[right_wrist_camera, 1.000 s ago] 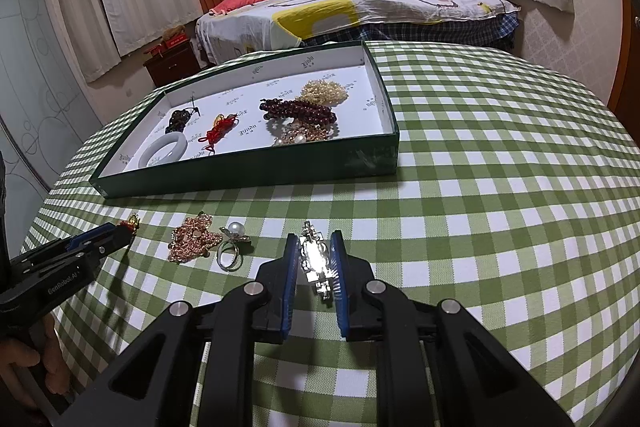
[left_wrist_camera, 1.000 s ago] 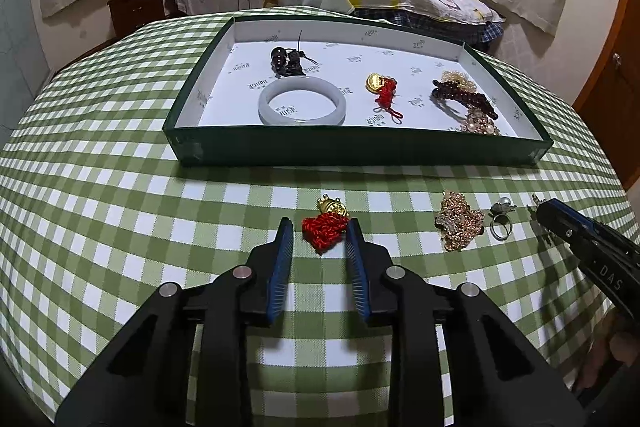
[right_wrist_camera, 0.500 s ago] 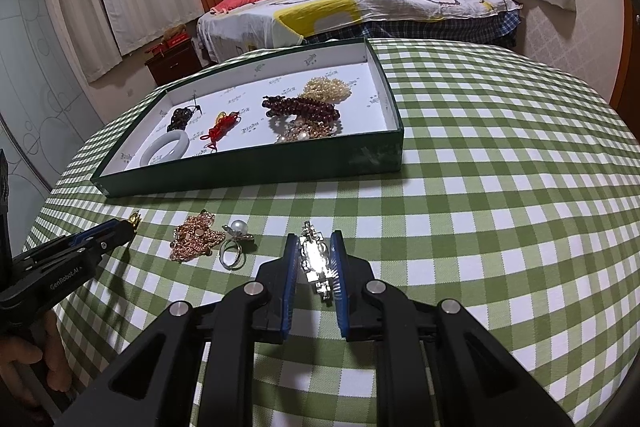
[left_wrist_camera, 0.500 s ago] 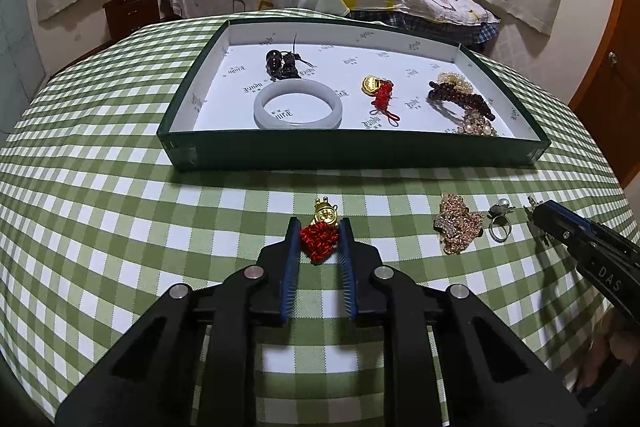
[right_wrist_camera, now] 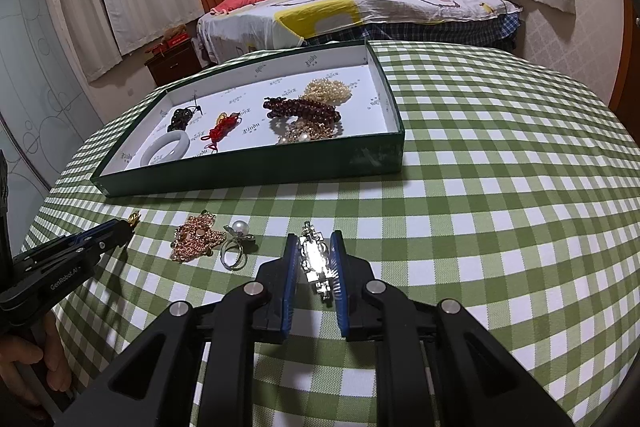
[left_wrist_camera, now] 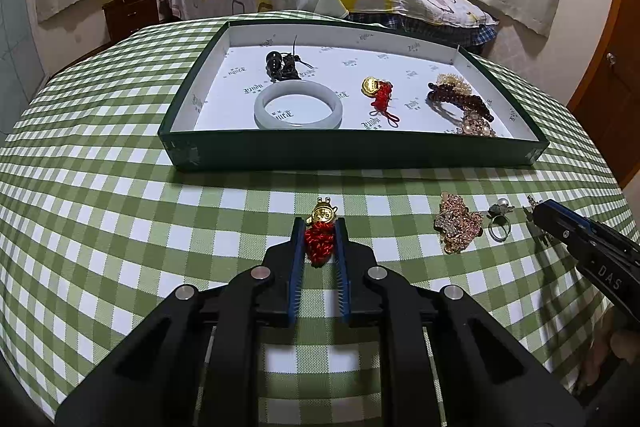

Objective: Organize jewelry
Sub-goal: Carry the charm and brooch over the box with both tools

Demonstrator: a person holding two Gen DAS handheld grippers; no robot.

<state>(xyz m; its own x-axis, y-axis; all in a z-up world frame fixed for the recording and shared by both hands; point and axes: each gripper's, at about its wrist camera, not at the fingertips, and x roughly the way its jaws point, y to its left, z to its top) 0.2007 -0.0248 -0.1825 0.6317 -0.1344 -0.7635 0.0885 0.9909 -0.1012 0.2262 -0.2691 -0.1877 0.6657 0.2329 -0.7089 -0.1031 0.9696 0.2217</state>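
Left gripper (left_wrist_camera: 319,227), closed on the red knotted charm (left_wrist_camera: 319,242) with its gold ornament: a second earlier the blue pads stood well apart on either side of the charm, half a second ago they had nearly met it, and now both pads (left_wrist_camera: 297,251) press its red knot, the gold piece jutting out past the fingertips. The charm lies on the green checked tablecloth (left_wrist_camera: 120,227), in front of the green tray (left_wrist_camera: 352,155), in the same spot as before.

Right gripper (right_wrist_camera: 314,247), unchanged over the second: its pads are drawn close against the silver brooch (right_wrist_camera: 316,261), which sits lengthwise between them on the cloth, its ends showing beyond the pads.

Between the two grippers, on the cloth and untouched since the earlier pictures: a rose-gold filigree piece (right_wrist_camera: 196,237) and, just beside it, a pearl ring (right_wrist_camera: 236,245).

Tray contents, likewise as before: a pale jade bangle (left_wrist_camera: 298,105) near the front wall, a dark beaded piece (left_wrist_camera: 282,67) behind it, a second red-and-gold charm (left_wrist_camera: 378,93) mid-tray, and at the right end a dark red bead string (left_wrist_camera: 456,101) lying among a cream bead cluster (left_wrist_camera: 452,81) and a gold piece with pearls (left_wrist_camera: 476,125).

A person's hand (right_wrist_camera: 36,367) holding the left gripper shows at the lower left edge of the right wrist view.
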